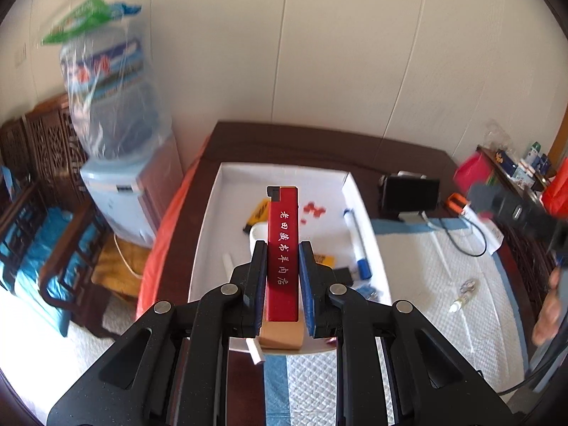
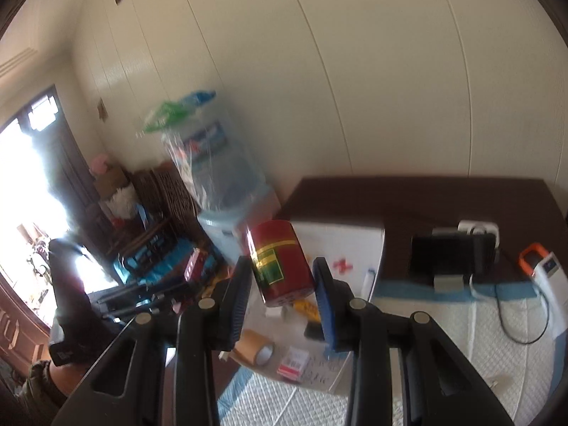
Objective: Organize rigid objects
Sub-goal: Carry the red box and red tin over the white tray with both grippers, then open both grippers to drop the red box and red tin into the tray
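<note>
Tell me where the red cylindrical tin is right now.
In the right wrist view, the red tin sits clamped between the fingers of the right hand-held gripper, held up over the white tray's left part.

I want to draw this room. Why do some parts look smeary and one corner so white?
Left wrist view: the water jug is smeared, but the red bar in the left claw is sharp. Right wrist view: the doorway glares white, and the red can is slightly blurred.
</note>
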